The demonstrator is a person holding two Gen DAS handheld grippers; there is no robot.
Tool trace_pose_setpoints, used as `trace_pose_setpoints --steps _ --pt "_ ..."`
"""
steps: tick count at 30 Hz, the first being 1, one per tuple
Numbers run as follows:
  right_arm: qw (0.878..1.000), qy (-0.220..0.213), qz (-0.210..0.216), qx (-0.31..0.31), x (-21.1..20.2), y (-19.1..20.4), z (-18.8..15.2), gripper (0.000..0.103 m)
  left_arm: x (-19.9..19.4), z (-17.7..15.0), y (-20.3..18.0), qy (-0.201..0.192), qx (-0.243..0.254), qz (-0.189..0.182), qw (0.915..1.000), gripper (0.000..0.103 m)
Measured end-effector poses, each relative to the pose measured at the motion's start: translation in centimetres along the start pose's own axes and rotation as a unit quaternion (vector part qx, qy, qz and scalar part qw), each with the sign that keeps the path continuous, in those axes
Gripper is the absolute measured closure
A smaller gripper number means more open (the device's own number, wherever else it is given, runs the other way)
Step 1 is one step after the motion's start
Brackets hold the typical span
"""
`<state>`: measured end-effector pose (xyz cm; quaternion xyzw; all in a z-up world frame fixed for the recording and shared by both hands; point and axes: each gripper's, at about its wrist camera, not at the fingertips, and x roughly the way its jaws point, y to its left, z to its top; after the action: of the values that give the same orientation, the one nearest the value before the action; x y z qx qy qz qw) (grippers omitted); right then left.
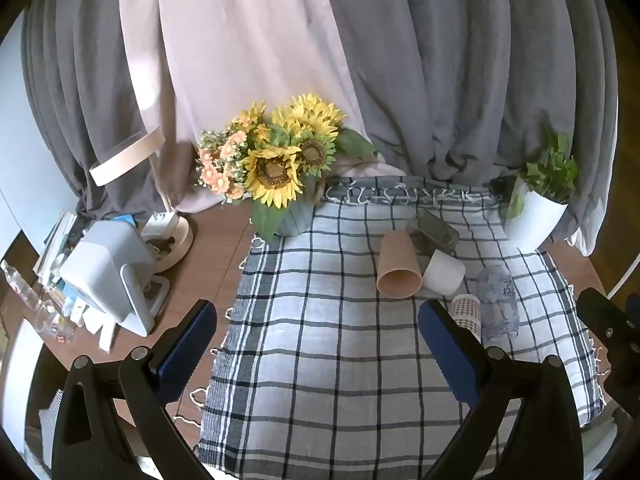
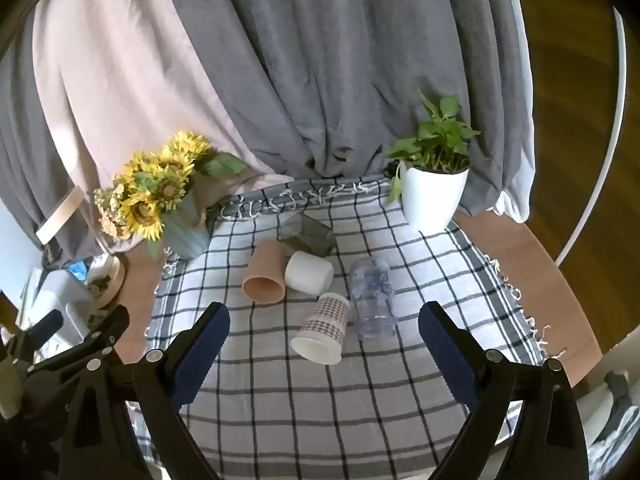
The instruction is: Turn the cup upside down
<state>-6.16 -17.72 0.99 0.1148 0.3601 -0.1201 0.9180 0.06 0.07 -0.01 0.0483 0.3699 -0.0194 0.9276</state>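
Several cups lie on their sides on a checked cloth: a tan cup, a white cup, a houndstooth paper cup, a clear printed cup and a dark glass cup. In the left wrist view the tan cup, white cup, paper cup and clear cup lie to the right. My left gripper is open and empty above the cloth. My right gripper is open and empty, just short of the paper cup.
A sunflower vase stands at the cloth's back left, a white plant pot at the back right. Grey and pink curtains hang behind. A white device and clutter sit on the wooden table to the left.
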Motion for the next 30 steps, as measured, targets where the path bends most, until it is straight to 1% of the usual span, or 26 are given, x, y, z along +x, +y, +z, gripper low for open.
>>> trace_pose_setpoints --steps 3,9,11,14,15,30 --pt "1.000 0.000 0.000 0.003 -0.1 -0.1 -0.1 0.007 0.0 0.0 0.1 -0.004 0.000 0.000 1.0000 0.000" --pt "1.000 -0.005 -0.004 0.008 -0.6 -0.1 -0.3 0.007 -1.3 0.7 0.1 -0.009 0.001 0.002 1.0000 0.000" --pt "1.000 -0.006 -0.003 0.006 -1.2 0.6 0.3 0.007 -1.5 0.8 0.0 -0.009 0.002 0.003 0.9999 0.000" --pt "1.000 -0.001 -0.003 0.008 -1.1 0.9 0.5 0.007 -1.4 0.4 0.0 -0.012 0.003 0.003 0.9999 0.000" --pt "1.000 -0.010 0.002 0.004 -1.6 0.2 0.0 0.007 -1.4 0.4 0.1 -0.012 0.003 0.003 0.9999 0.000" --pt "1.000 -0.011 0.003 0.004 -1.9 0.1 -0.4 0.007 -1.8 0.2 0.2 -0.015 0.000 0.003 0.9999 0.000"
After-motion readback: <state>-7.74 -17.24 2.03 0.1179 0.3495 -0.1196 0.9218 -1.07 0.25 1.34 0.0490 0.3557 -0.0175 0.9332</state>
